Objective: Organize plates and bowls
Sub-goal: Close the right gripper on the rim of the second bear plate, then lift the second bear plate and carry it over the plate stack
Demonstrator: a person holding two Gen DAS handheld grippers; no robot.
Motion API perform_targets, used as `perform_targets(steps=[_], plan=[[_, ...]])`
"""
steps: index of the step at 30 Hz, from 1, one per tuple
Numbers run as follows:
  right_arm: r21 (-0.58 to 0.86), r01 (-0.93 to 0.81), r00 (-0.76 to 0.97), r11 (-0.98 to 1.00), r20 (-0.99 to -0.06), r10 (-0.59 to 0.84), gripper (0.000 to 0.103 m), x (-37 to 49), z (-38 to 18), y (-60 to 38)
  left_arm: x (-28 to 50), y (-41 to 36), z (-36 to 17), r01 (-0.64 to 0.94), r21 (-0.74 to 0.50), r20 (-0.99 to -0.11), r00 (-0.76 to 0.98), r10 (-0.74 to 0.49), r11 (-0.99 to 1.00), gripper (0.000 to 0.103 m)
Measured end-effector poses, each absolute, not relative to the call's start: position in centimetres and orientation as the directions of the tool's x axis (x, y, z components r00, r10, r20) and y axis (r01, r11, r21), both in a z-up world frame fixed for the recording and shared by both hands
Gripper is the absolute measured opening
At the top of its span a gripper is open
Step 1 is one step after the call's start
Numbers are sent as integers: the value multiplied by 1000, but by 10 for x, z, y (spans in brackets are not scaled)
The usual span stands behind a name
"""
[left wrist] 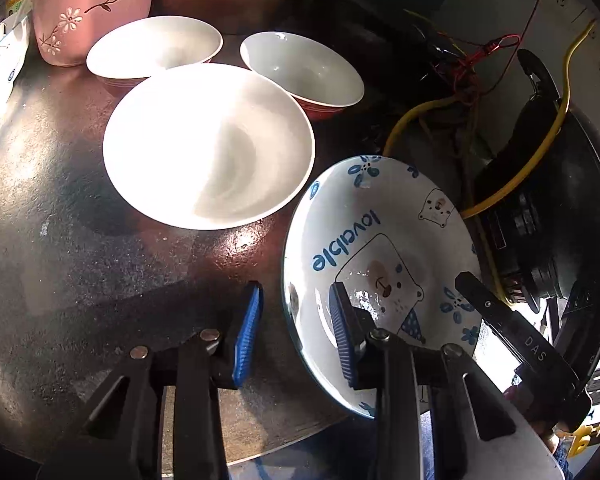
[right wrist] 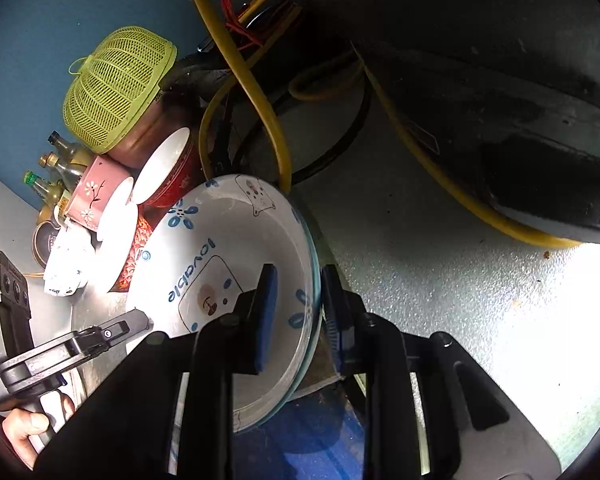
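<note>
Straddling the rim of a glossy ceramic bear plate (right wrist: 236, 240), the right gripper (right wrist: 300, 316) has one ribbed blue pad inside the dish and the other outside; whether the pads actually press the rim cannot be told. This round, shallow plate, printed with blue flowers and the word "lovable", sits at the edge of a dark, speckled counter (left wrist: 80, 240), tilted, with its face turned toward the other dishes. The left gripper (left wrist: 296, 332) stands spread and holds nothing, one pad over bare counter, the other in front of the plate (left wrist: 384, 248). Only the left wrist view shows the full hollow of a smooth white bowl (left wrist: 208, 144) and two red-sided bowls (left wrist: 304, 68) behind it, beside a pink flowered pot (left wrist: 96, 8). Only the right wrist view shows a green mesh basket (right wrist: 116, 88), glass bottles (right wrist: 60, 160) and a yellow hose (right wrist: 256, 80).
</note>
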State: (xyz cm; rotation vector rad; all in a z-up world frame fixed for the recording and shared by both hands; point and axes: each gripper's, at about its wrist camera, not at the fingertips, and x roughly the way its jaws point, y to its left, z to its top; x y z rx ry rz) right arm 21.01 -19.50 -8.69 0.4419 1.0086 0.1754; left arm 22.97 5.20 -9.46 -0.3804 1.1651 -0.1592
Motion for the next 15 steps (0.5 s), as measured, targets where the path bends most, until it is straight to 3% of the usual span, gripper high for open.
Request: perform_targets(steps=[5,15], plan=[[411,76,524,908,-792,314,11,213,-92,-197,244,52,-102,-68,-382,-862,387,-329,922,10],[390,71,510,918,-805,303,9,206,-88,-191,243,47,-102,-16,-358,-868,375,-326,934,7]])
